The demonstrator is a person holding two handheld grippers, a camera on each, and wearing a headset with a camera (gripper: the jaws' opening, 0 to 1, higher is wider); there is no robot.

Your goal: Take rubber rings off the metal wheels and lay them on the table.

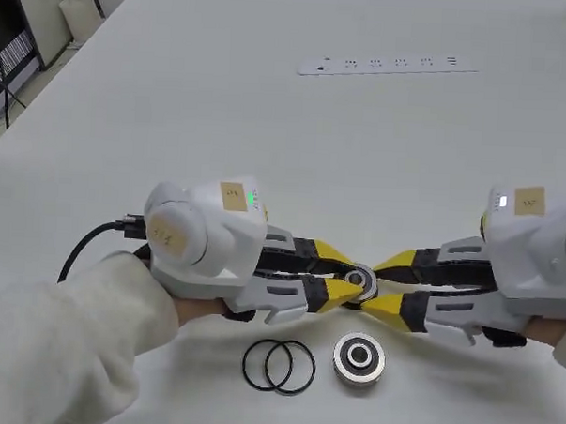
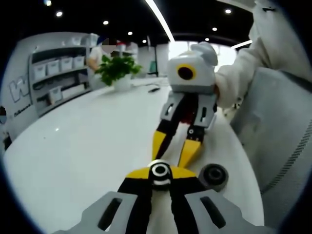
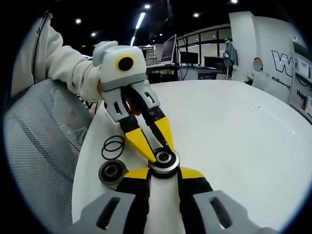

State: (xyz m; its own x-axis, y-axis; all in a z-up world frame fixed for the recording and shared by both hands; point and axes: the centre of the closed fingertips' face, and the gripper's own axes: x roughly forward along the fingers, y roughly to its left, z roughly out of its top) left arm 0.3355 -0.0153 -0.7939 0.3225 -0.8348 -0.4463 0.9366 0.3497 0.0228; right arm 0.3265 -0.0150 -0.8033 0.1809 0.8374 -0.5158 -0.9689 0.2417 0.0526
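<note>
Position: the left claw (image 1: 342, 278) and right claw (image 1: 379, 284) meet tip to tip above the near edge of the table (image 1: 268, 127). The held wheel (image 1: 360, 280) sits between them, clear of the surface.

Claw state: in each gripper view, that claw's own yellow tips are pressed against opposite sides of the held wheel. Both claws are therefore pinching it. Whether either tip has caught the rubber and not the metal cannot be told.

Done: two black rings (image 1: 278, 366) lie flat on the table, overlapping each other, just in front of the claws. A loose wheel (image 1: 359, 357) rests flat just beside them, to their right in the head view. Its outer band looks like bare metal from above, so it is judged stripped, though its rim is not seen clearly.

Outstanding: the held wheel shows a dark outer band in the right gripper view, which suggests that rubber is still fitted. This is judged the item in hand. Its rubber has yet to be peeled off and laid down beside the other two rings.
</note>
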